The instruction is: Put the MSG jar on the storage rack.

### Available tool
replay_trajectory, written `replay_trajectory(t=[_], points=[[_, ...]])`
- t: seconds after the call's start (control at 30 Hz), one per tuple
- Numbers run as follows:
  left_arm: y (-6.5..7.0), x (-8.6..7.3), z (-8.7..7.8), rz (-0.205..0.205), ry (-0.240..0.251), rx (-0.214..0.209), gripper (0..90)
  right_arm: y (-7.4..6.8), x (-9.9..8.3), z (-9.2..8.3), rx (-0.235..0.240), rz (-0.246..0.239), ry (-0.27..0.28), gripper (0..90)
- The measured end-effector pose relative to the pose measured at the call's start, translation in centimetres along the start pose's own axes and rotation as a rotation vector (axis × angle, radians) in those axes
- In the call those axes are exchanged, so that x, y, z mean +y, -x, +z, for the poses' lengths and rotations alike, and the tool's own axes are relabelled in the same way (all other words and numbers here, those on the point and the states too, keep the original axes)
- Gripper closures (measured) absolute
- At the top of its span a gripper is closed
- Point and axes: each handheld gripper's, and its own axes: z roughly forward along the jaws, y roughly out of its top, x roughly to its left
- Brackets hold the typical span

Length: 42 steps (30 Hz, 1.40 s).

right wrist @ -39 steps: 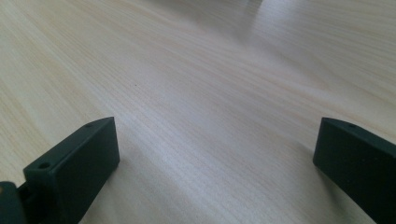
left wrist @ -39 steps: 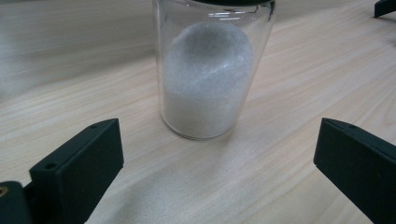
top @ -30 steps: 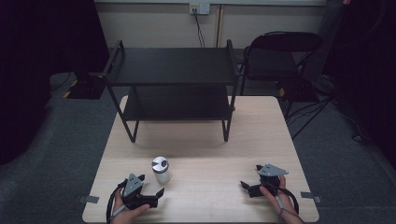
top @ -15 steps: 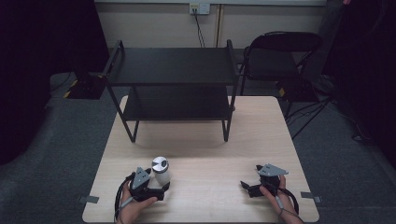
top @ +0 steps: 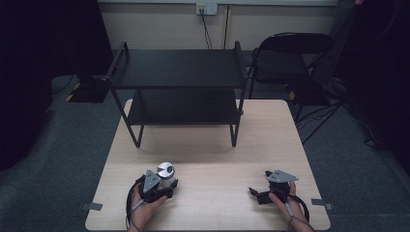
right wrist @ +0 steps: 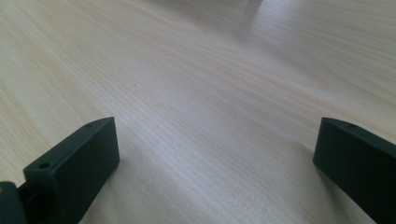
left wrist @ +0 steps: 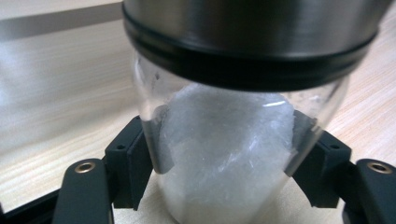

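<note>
1. Jar (top: 165,172): a clear glass jar with a metal lid and a black ring under the lid. It stands upright on the table (top: 212,145), near the front edge, left of centre. White grainy contents fill its lower part.
2. Left gripper (top: 162,186): its jaws have just been closing, with the jar between them. In the left gripper view both pads press against the glass wall of the jar (left wrist: 233,154) below the lid, one on each side. The jar is clamped and its base rests on the table.
3. Right gripper (top: 255,193): it rests on the table near the front right, well apart from the jar. Its jaws stand wide apart, with bare table (right wrist: 196,93) between them.
4. Rack (top: 179,77): a black two-level rack stands at the far half of the table, well behind the jar.
5. Chair (top: 290,63): a black folding chair stands beyond the table's far right corner.
</note>
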Motion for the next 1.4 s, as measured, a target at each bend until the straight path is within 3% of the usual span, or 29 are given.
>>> replay_trajectory(t=[0.3, 0.53, 0.97, 1.1, 1.4], points=[[0.1, 0.1, -0.1, 0.007, -0.003, 0.003, 31.1, 0.0, 0.0, 0.0, 0.0, 0.0, 0.0, 0.0], [0.0, 0.9, -0.8, -0.03, 0.009, 0.005, 31.1, 0.0, 0.0, 0.0, 0.0, 0.0, 0.0, 0.0], [-1.1, 9.1, -2.4, -0.003, 0.022, -0.022, 31.1, 0.0, 0.0, 0.0, 0.0, 0.0, 0.0, 0.0], [-1.4, 11.2, -2.2, -0.035, 0.037, -0.03, 31.2, 0.0, 0.0, 0.0, 0.0, 0.0, 0.0, 0.0], [-1.6, 16.8, -0.3, -0.069, 0.074, 0.029, 31.1, 0.0, 0.0, 0.0, 0.0, 0.0, 0.0, 0.0]])
